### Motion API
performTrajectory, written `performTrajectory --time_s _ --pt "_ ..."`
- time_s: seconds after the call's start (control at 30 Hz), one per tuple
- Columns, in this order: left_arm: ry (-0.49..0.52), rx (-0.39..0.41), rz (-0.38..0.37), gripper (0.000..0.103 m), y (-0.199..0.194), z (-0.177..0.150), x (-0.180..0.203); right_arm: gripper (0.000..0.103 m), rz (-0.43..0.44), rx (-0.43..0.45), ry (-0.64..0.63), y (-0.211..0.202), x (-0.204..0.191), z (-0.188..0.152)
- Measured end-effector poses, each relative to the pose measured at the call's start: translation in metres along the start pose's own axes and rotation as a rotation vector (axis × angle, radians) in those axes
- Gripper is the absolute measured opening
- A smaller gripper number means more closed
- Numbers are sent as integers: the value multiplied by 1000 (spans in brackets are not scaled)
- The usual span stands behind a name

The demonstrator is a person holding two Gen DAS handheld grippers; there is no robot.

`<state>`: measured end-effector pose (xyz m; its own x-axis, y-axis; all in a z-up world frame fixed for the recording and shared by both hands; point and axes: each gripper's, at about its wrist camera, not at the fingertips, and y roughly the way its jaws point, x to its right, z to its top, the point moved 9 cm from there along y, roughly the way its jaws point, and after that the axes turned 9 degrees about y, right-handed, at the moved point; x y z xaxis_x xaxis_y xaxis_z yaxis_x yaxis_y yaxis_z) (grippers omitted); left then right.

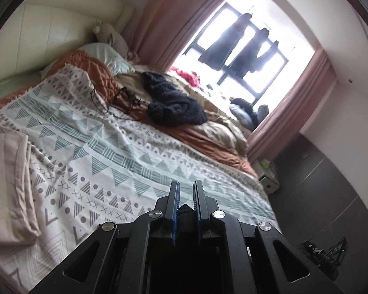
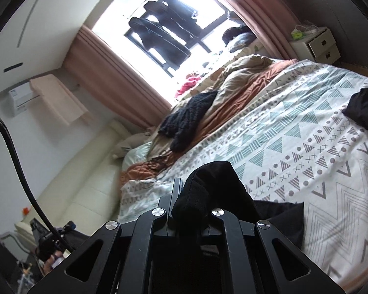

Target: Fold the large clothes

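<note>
A black garment is held over the bed with the patterned white and teal cover. In the right wrist view my right gripper is shut on a bunched fold of the black garment; the cloth drapes over and hides the right finger, and more of it trails to the right and at the far right edge. In the left wrist view my left gripper has its fingers narrowly apart at the tips, with a small piece of black cloth pinched low between them.
A beige folded cloth lies at the left on the bed. A dark knitted item, cables, rumpled orange and beige bedding and pillows lie toward the window. A white nightstand stands beside the bed. Dark floor lies to the right.
</note>
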<state>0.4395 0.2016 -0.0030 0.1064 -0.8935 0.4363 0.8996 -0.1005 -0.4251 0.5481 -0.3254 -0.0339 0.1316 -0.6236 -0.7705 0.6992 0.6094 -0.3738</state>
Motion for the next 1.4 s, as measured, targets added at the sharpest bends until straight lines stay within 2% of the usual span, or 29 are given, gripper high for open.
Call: performTrajectory --time_s 0.33,0.5,0.57,0.63,0.67,0.7,0.73,0.8,0.93,1.23,1.4 --pt "-2 -137 112 12 106 -34 -56 9 -110 -90 15 91 62 -7" --pt "-15 -184 169 13 142 -52 -78 10 -173 -126 23 127 93 -16" --pt "-22 -208 224 20 150 -56 -89 13 -217 -133 26 137 105 -18" --pt "-46 -243 247 57 156 -63 -101 33 -272 -138 31 142 115 -19" --pt "-66 -236 239 62 155 -65 -105 52 -297 -134 32 142 120 -18" --pt "-81 -215 230 63 151 -65 -109 70 -308 -127 32 140 123 -18" --pt "-86 -202 231 63 148 -66 -112 76 -316 -110 30 135 125 -16" --pt "-80 -210 255 63 140 -74 -119 78 -329 -102 13 127 127 -15" --pt "-73 -263 255 63 125 -103 -127 78 -358 -123 8 112 137 -22" --pt "-83 -373 236 63 87 -173 -134 78 -415 -231 40 73 172 -70" --pt "-87 -428 227 62 69 -206 -132 78 -418 -274 45 55 175 -96"
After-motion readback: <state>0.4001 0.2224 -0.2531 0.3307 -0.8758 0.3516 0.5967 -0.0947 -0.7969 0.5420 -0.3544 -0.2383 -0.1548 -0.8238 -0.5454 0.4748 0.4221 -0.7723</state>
